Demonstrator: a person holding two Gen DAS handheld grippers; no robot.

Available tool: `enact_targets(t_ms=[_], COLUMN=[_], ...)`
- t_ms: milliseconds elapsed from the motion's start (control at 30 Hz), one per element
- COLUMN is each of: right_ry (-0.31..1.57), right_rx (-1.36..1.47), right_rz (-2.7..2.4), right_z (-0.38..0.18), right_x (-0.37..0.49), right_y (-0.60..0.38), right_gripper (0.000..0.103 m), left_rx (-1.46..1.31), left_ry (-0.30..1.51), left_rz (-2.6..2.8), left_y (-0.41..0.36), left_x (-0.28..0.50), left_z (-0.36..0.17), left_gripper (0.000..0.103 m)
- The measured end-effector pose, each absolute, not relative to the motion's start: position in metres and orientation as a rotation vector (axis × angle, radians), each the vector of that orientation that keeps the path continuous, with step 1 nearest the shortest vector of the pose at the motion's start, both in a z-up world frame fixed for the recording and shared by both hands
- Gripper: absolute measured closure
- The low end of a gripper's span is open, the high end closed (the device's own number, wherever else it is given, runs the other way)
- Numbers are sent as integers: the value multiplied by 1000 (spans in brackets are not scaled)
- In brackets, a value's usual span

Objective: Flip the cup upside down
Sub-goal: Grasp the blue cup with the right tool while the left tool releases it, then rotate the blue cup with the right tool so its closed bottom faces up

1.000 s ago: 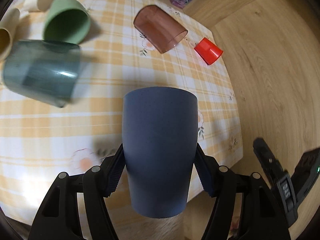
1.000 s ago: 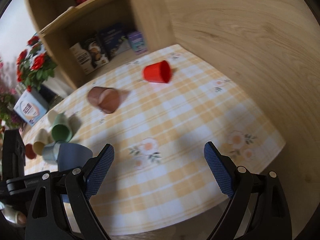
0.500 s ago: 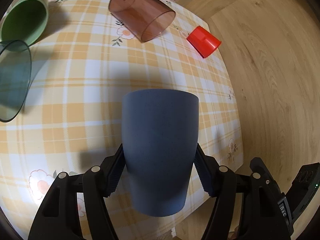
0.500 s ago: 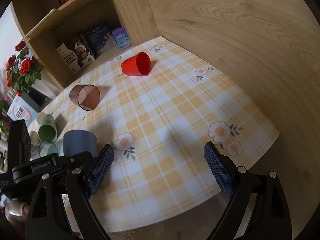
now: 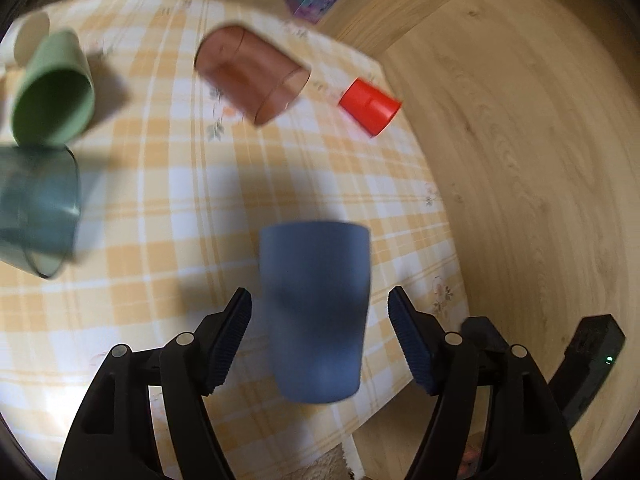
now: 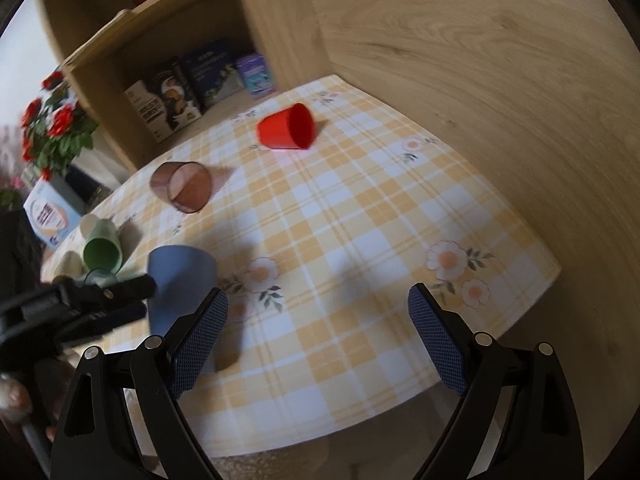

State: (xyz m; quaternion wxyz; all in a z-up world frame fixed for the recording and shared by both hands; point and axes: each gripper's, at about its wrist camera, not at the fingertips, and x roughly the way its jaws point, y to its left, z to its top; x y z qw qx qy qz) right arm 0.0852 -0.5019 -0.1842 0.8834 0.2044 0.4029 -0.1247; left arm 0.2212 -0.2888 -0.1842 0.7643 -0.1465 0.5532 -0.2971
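Released since half a second ago, the blue cup (image 5: 316, 312) now stands between the spread pads of the left gripper (image 5: 320, 336), with a gap on each side where the pads earlier pressed its walls. Its wider end is away from the camera and its narrower closed end nearer, near the near right part of the checked tablecloth (image 5: 168, 208); motion blur hides whether the rim rests on the cloth. From left to right farther back lie a teal cup (image 5: 38, 208), a green cup (image 5: 54, 92), a brown translucent cup (image 5: 252, 74) and a red cup (image 5: 369, 106), all on their sides. At the right, the right gripper (image 6: 318, 336) hangs wide open over the cloth, holding nothing, with the blue cup just left of its left pad
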Motion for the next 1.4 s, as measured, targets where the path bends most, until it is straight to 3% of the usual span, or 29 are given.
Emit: enact_targets(t_ms=[200, 367, 600, 900, 1000, 1167, 1400], right_ry=[792, 765, 739, 760, 779, 798, 829], right_rx=[332, 277, 195, 126, 119, 90, 34], right_rz=[-237, -174, -119, -108, -121, -138, -153], right_z=[-181, -187, -196, -208, -214, -220, -227], right_x=[89, 92, 91, 95, 98, 101, 105], right_y=[-471, -437, -394, -364, -361, -355, -346], right_gripper=[15, 15, 15, 16, 24, 26, 39], left_rx=[-221, -118, -8, 23, 1, -87, -56], left_ry=[976, 766, 642, 698, 709, 735, 747], left_rz=[-637, -519, -298, -123, -83, -44, -63], left_y=[-254, -203, -124, -50, -31, -7, -16], left_x=[207, 187, 163, 146, 137, 130, 122], left_z=[-127, -91, -86, -121, -130, -141, -152], left_gripper=[24, 8, 6, 6, 6, 6, 6])
